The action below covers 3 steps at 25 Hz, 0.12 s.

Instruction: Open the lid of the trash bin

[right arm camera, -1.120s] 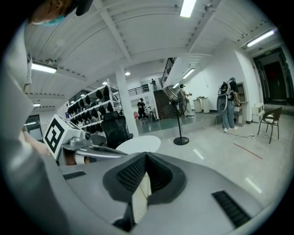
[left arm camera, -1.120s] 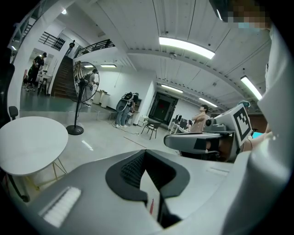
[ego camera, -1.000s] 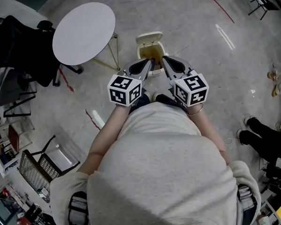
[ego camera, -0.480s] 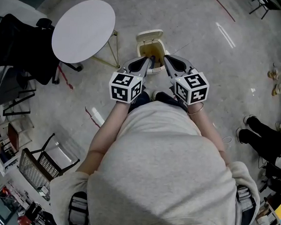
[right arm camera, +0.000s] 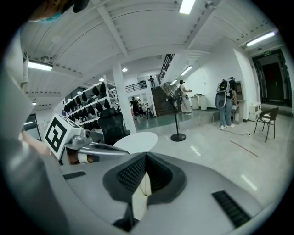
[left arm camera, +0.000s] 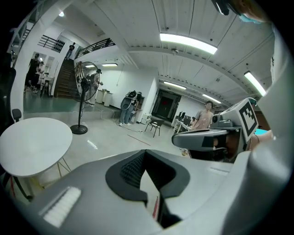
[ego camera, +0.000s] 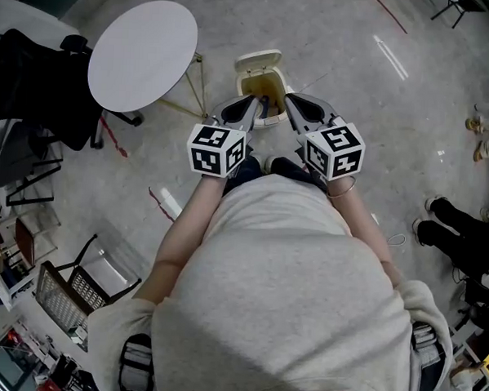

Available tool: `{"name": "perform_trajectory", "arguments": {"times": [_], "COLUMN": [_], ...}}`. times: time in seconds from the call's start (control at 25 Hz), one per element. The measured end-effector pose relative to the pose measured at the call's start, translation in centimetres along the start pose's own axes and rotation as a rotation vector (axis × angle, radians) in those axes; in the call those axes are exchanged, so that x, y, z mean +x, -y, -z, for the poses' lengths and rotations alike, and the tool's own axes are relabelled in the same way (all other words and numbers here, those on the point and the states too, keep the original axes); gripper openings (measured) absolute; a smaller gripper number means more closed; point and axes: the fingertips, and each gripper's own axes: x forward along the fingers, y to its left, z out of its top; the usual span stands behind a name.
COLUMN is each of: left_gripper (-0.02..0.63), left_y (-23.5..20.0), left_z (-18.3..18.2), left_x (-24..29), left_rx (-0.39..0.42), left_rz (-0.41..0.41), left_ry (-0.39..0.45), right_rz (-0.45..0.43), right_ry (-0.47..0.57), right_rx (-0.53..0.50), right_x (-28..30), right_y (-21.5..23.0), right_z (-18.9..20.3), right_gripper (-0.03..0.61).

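The cream trash bin point(ego camera: 252, 86) stands on the floor just ahead of the person's feet. Its lid point(ego camera: 260, 62) is tipped up at the far side, and the brownish inside shows. Both grippers hover side by side over the bin's near edge. My left gripper point(ego camera: 262, 108) and my right gripper point(ego camera: 286, 104) each have their jaws together with nothing between them. The left gripper view shows my left gripper point(left arm camera: 145, 153) pointing out over the floor, with the right gripper point(left arm camera: 206, 137) beside it. The right gripper view shows my right gripper point(right arm camera: 146, 156) likewise shut.
A round white table point(ego camera: 141, 56) on thin legs stands left of the bin. A black chair point(ego camera: 38, 86) and a wire rack point(ego camera: 63, 297) are at the far left. Other people's feet point(ego camera: 451, 234) are at the right. A pedestal fan point(left arm camera: 85, 103) and standing people are farther off.
Hardly anything: both grippers stay shut over the bin's near edge, and the view has shifted only slightly.
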Motion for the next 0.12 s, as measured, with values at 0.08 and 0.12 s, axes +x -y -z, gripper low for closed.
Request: {"name": "perform_trajectory", "arguments": {"times": [0.08, 0.12], "left_gripper": [0.009, 0.009], "left_y": [0.18, 0.27], "left_z": [-0.08, -0.12], "left_x": [0.02, 0.04], "left_rx": [-0.002, -0.002], "left_rz": [0.01, 0.014], "left_ry": [-0.002, -0.004], "right_rz": [-0.002, -0.002], "right_ry": [-0.005, -0.008], "right_rx": [-0.008, -0.012], "right_x": [0.12, 0.18], "right_y": [-0.06, -0.07], "right_z": [-0.22, -0.33], "right_gripper": [0.006, 0.006]}}
